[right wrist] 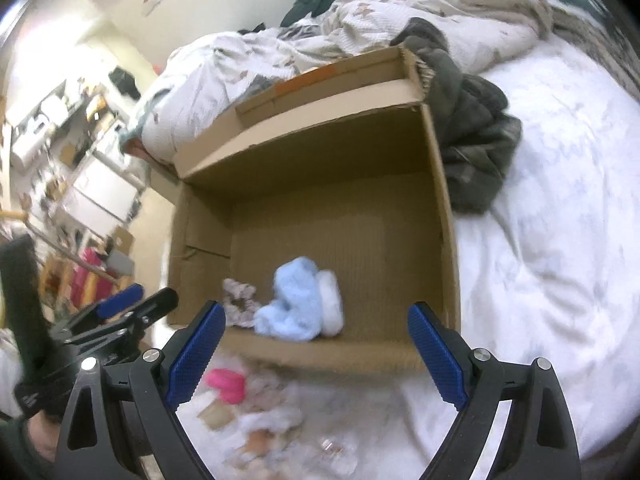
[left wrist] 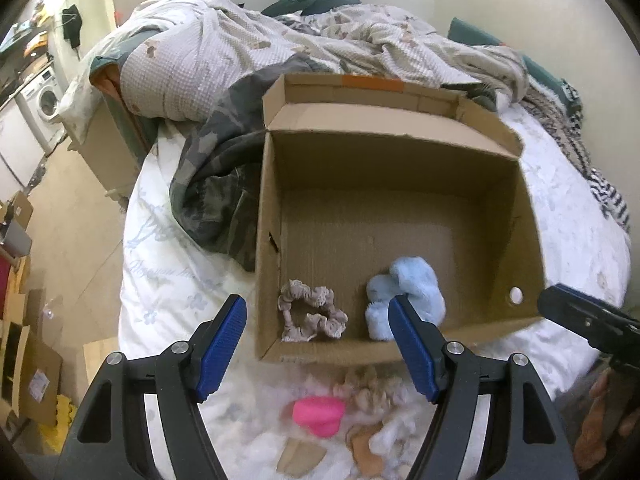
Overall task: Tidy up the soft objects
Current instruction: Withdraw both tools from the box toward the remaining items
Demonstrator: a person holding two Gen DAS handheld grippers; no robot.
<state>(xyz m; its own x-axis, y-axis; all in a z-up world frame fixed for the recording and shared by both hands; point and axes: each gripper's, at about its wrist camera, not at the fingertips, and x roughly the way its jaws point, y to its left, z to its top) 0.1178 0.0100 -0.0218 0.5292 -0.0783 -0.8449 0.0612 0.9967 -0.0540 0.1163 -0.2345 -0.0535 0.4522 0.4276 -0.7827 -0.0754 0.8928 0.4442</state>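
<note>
An open cardboard box [left wrist: 400,184] stands on the white bed; it also shows in the right wrist view [right wrist: 304,176]. Inside near its front wall lie a beige scrunchie [left wrist: 312,314] and a fluffy light blue soft item [left wrist: 408,296], also seen in the right wrist view as scrunchie [right wrist: 240,300] and blue item [right wrist: 298,304]. A pink soft object [left wrist: 318,414] and beige and white soft pieces [left wrist: 376,404] lie on the bed before the box. My left gripper [left wrist: 318,344] is open and empty above the box's front edge. My right gripper [right wrist: 316,350] is open and empty there too.
Rumpled quilts [left wrist: 240,40] and a dark camouflage garment [left wrist: 216,184] lie behind and left of the box. The right gripper's tip [left wrist: 580,312] shows at the box's right corner. The left gripper [right wrist: 120,312] shows at the left. Floor with cartons [left wrist: 28,360] lies left of the bed.
</note>
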